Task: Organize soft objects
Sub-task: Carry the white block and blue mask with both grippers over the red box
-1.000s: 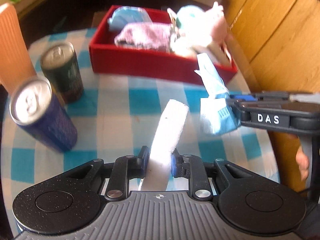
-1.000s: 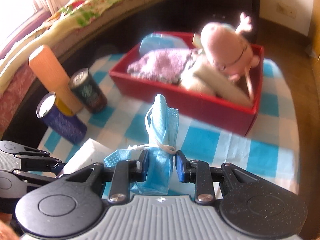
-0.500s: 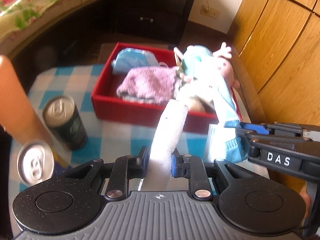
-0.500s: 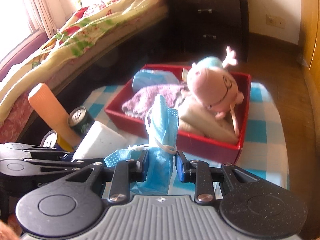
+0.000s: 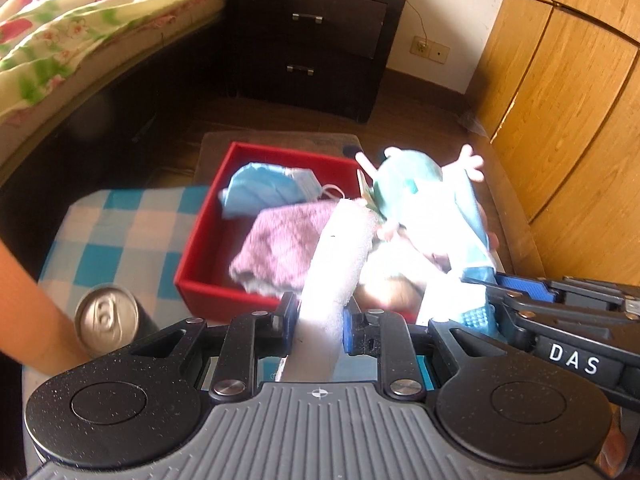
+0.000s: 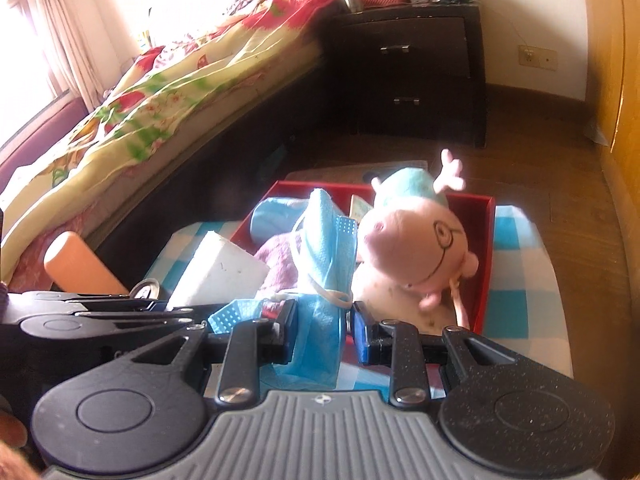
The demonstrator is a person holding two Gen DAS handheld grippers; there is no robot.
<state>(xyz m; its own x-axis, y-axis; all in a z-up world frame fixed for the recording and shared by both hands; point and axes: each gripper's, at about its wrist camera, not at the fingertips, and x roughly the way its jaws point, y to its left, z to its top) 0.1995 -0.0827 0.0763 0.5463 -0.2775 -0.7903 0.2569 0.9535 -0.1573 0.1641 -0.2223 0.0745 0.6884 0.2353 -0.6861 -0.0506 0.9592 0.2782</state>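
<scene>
My left gripper is shut on a white sponge block, which also shows in the right wrist view. It holds the block above the near edge of the red box. My right gripper is shut on a blue face mask, just right of the left one, in front of the red box. The box holds a pink pig plush, a purple cloth and another blue mask.
The box stands on a blue-checked tablecloth. A drink can and an orange cylinder stand left of the box. A bed, a dark nightstand and a wooden wardrobe surround the table.
Both grippers have risen and moved forward toward the red box with their loads. The blue can has left the left wrist view.
</scene>
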